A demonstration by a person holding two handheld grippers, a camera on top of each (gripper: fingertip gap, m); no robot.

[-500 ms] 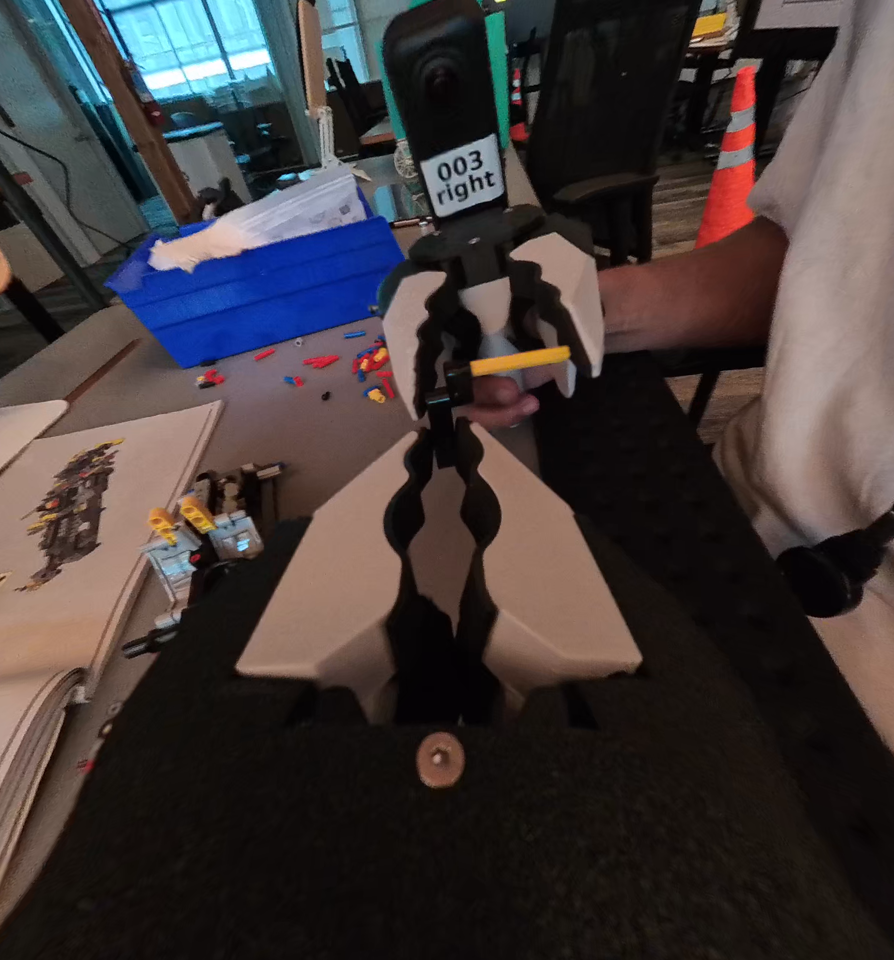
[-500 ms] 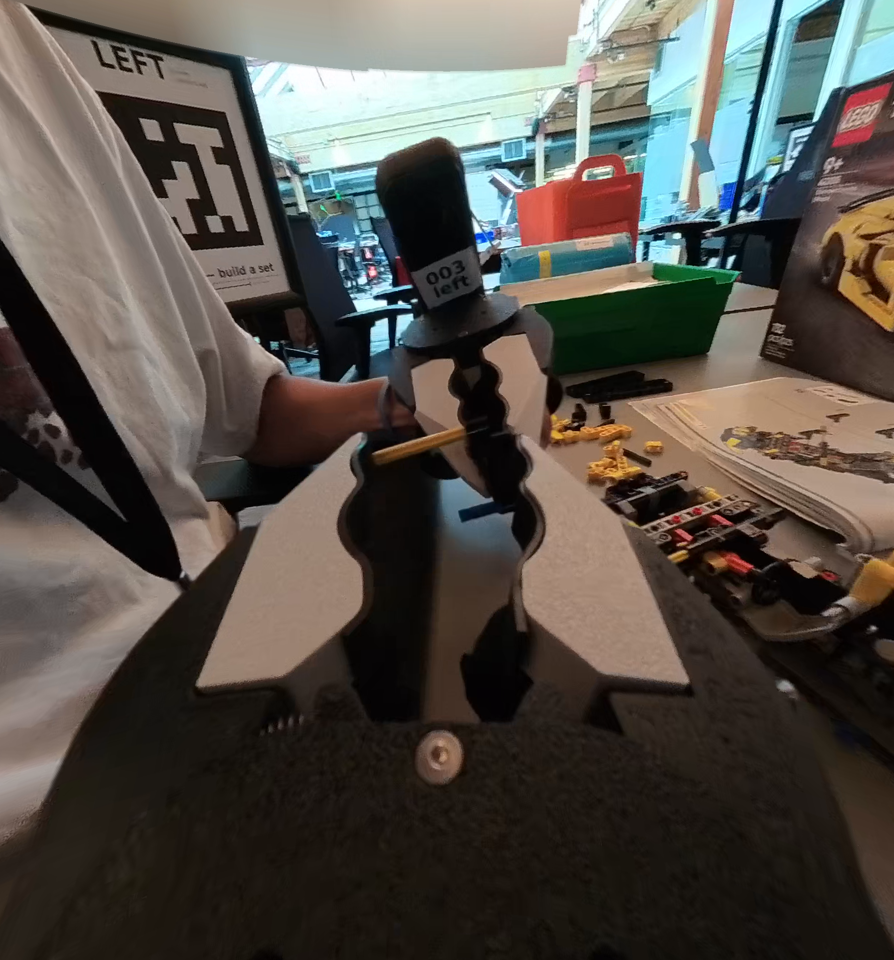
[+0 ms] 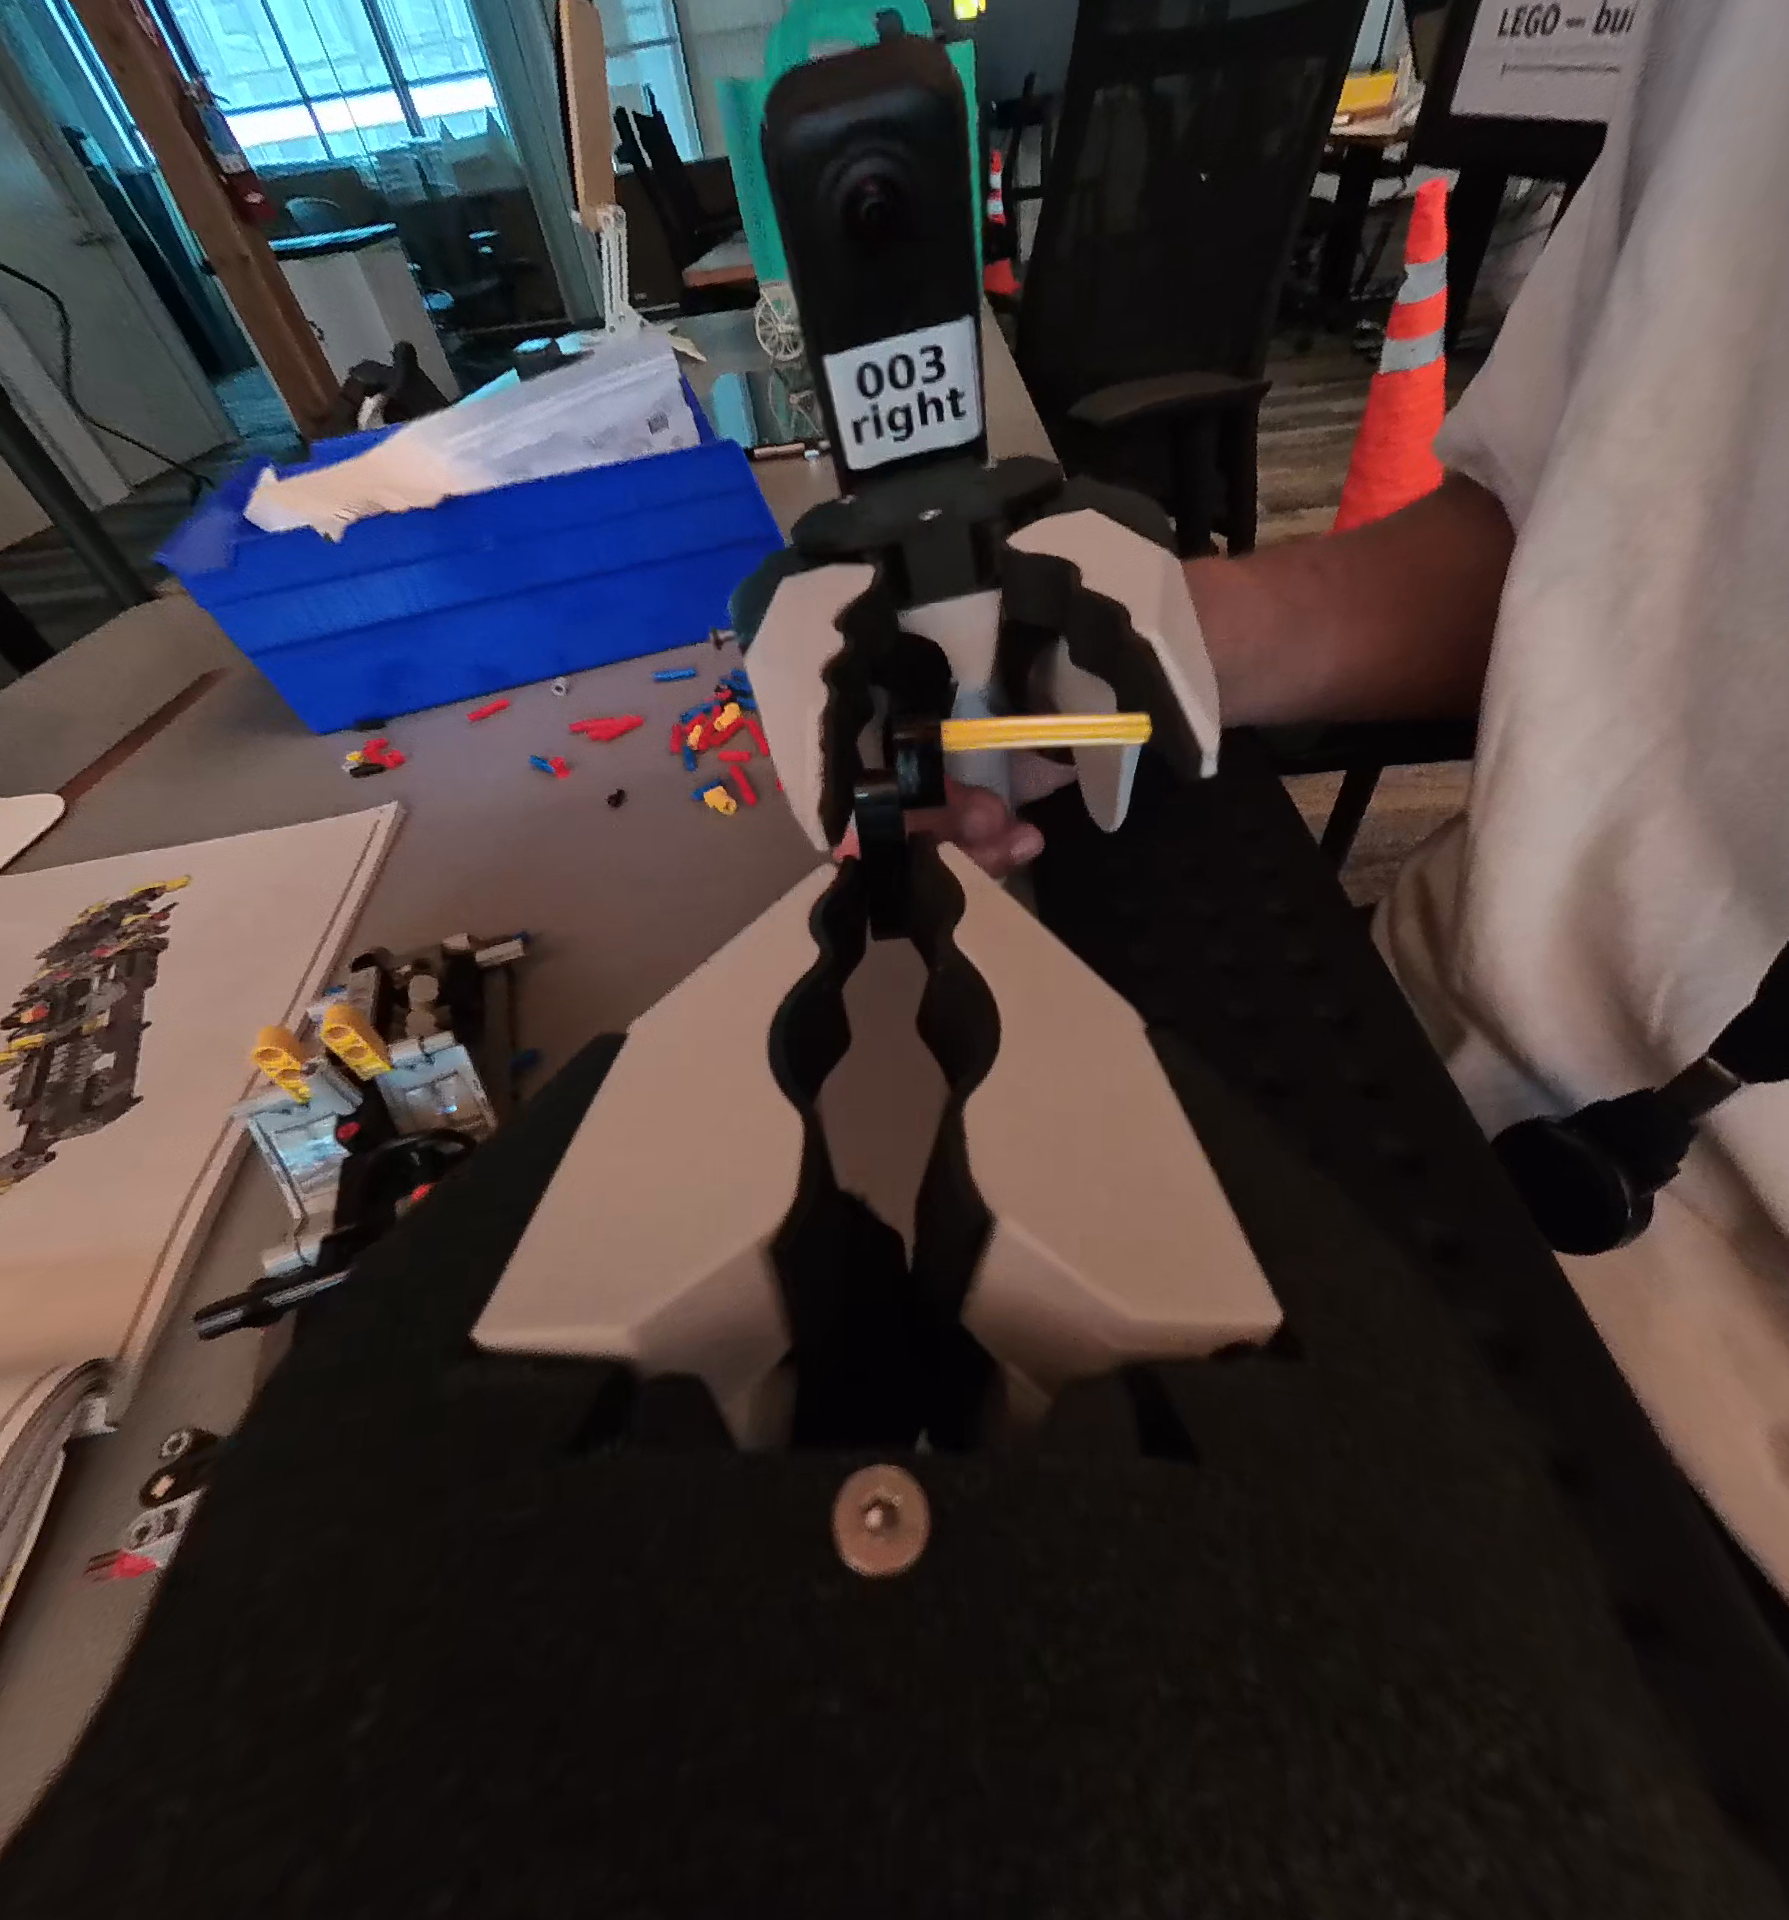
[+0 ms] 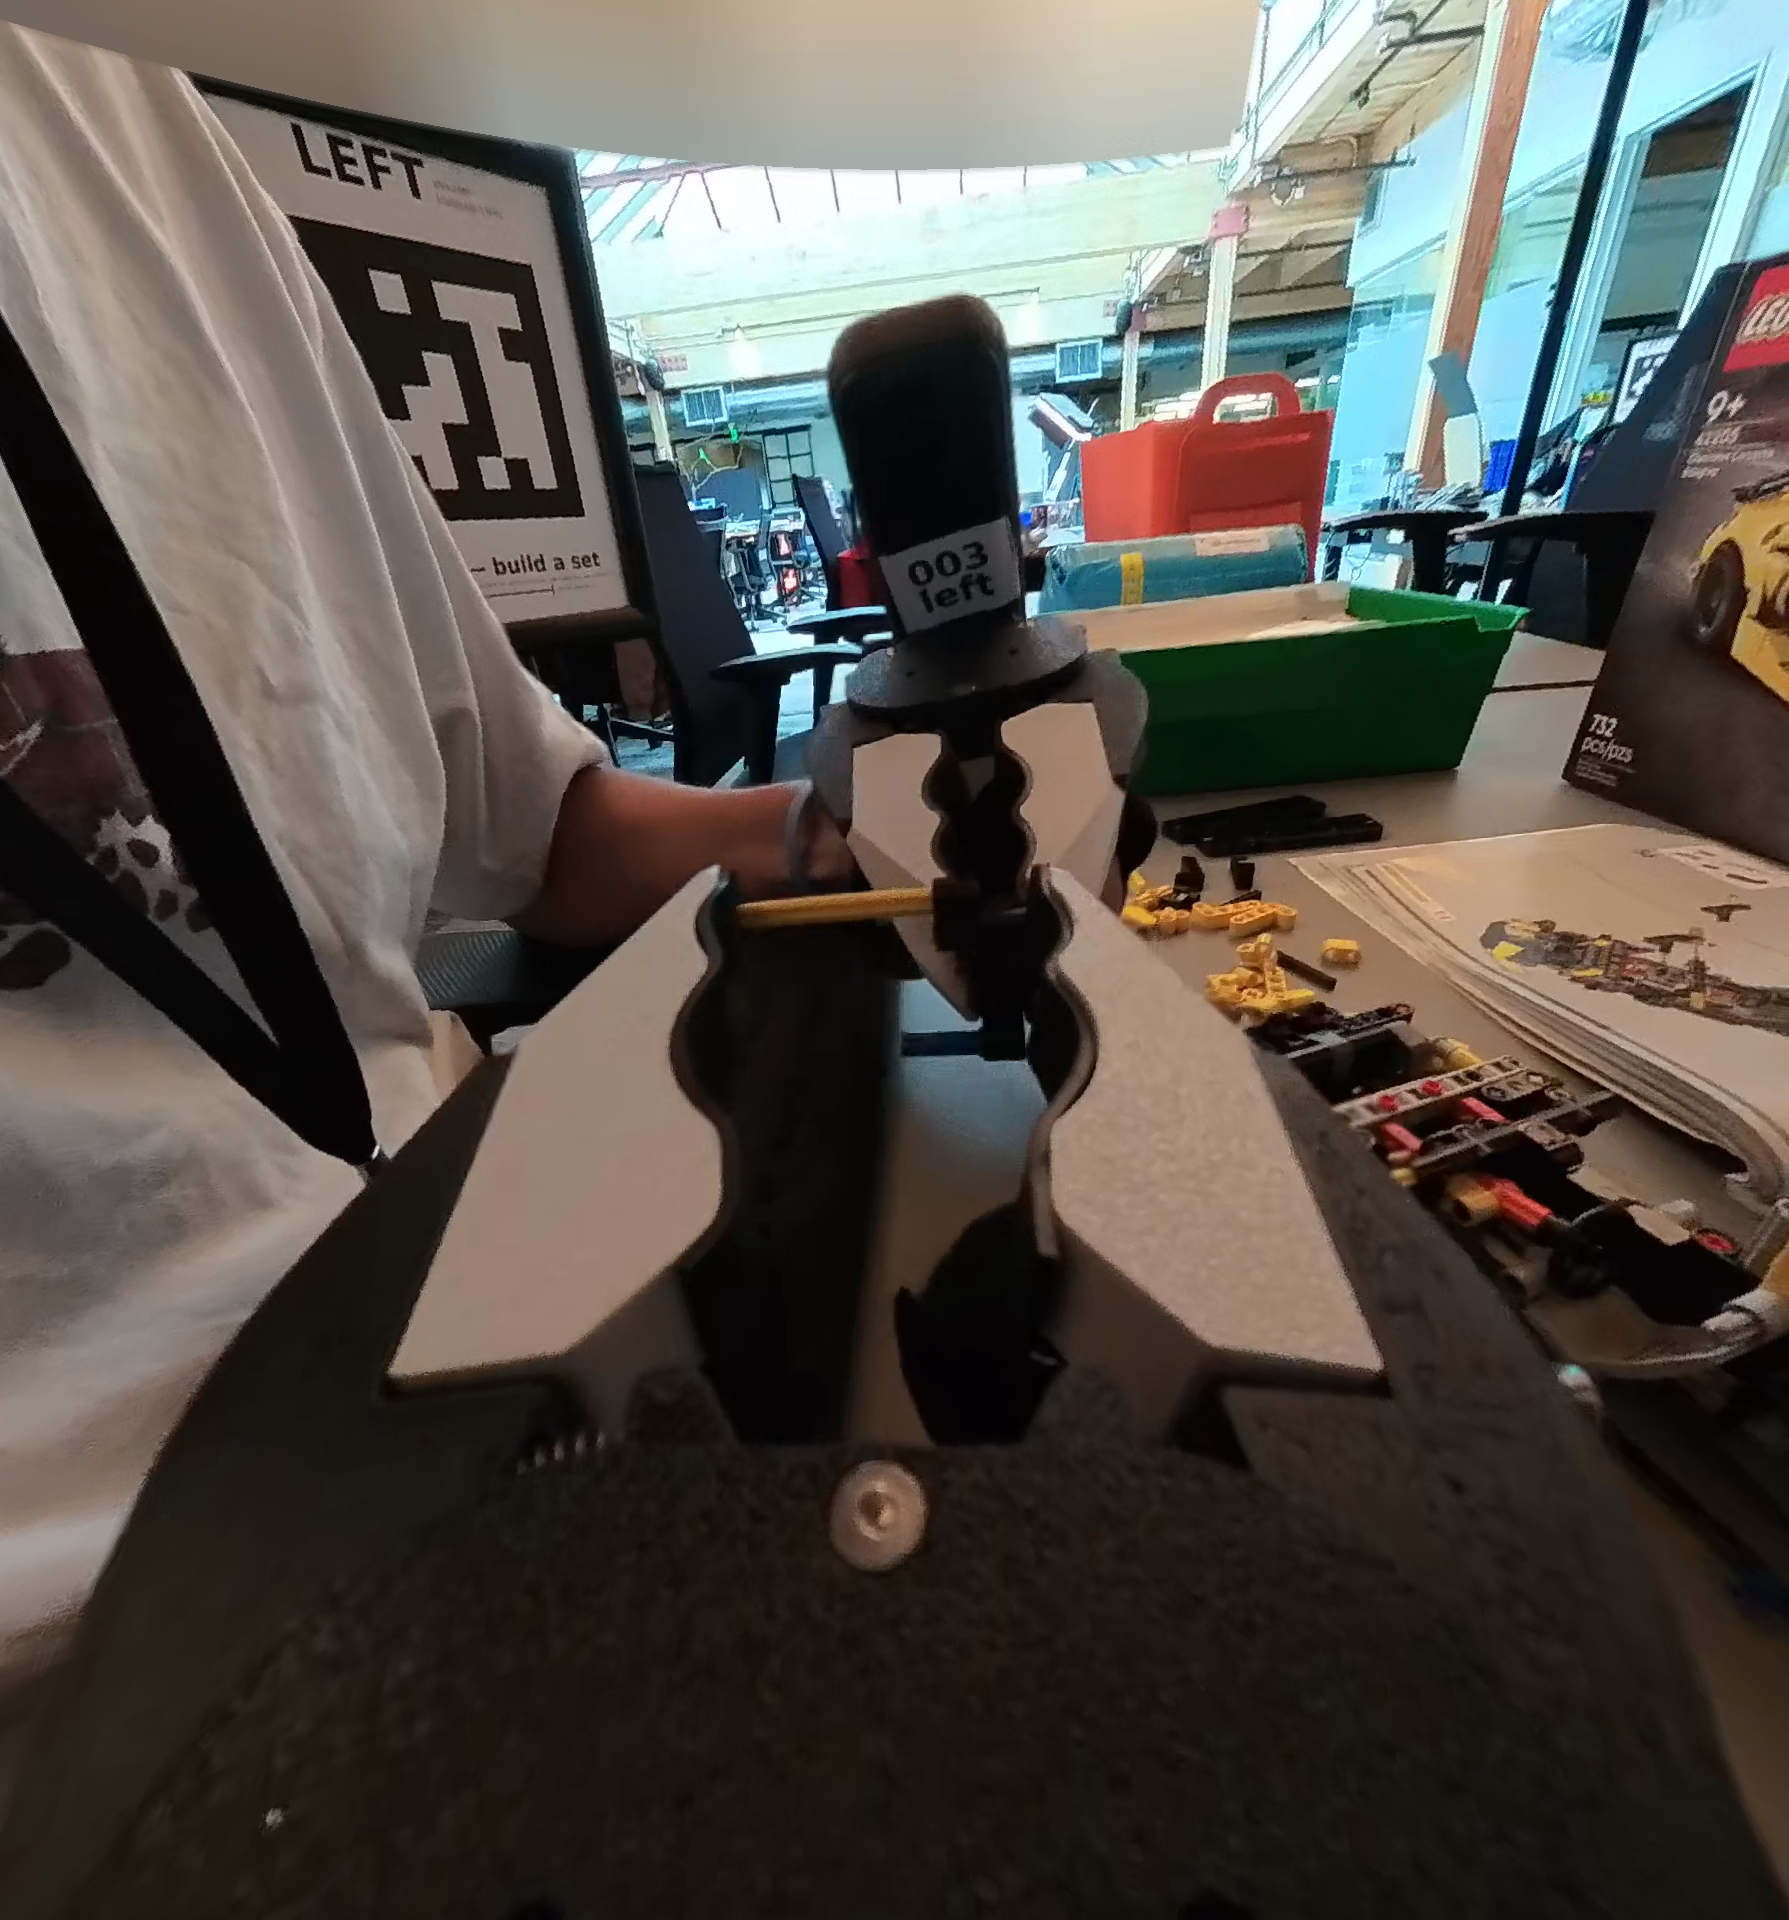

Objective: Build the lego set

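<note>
Working on a small sub-assembly in mid-air, above the near edge of the table, with the person's torso close by: seating a yellow axle into a black connector piece. Pinching that black piece with the left gripper, fingers closed down almost to touching around its lower end, and so keeping the axle lying level and crosswise. Bracketing the axle lengthwise with the right gripper, fingers spread wide, one tip sitting at the axle's free end and the other just beside the black piece; not showing clearly whether either tip is pressing yet. Leaving the partly built model on the table to the right in the right wrist view, beside the open instruction book, with loose yellow and black pieces lying farther off. Judging the step as axle insertion, not yet finished. Calling next for a slow squeeze straight along the axle, with the left grip holding firm so the black piece is not twisting or slipping out.
</note>
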